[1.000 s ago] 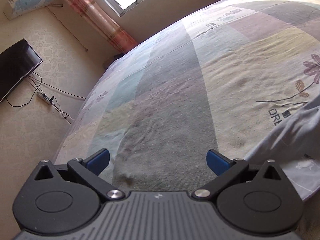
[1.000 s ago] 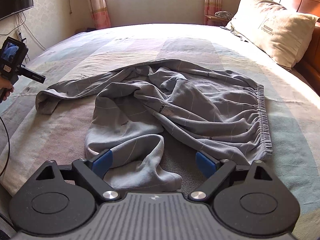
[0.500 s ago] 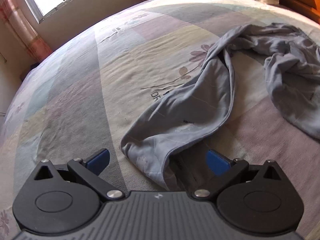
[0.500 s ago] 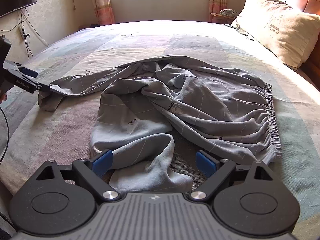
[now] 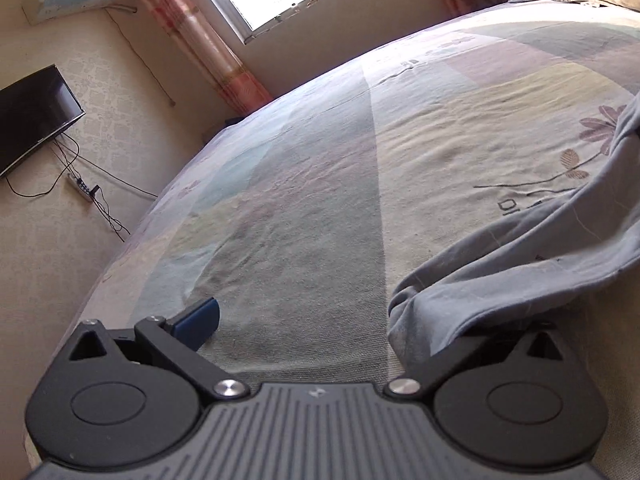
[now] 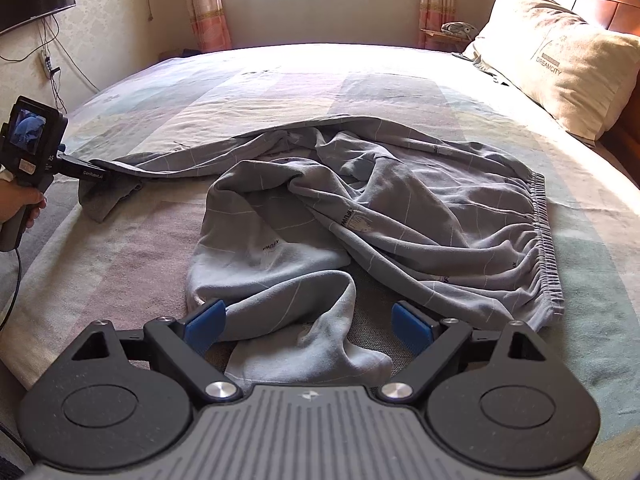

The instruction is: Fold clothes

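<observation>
Grey trousers [image 6: 360,208] crumpled mid bed [image 6: 280,80], waistband right. Soft, light, floppy; best pinched at hem or waistband. Left tongs [image 5: 320,320] apart, hem draped over right finger. Right tongs [image 6: 308,324] apart round near leg.

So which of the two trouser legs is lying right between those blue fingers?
The shorter, curled leg nearest the right gripper, its cuff between the open fingers. The other leg stretches away left toward the left gripper.
</observation>
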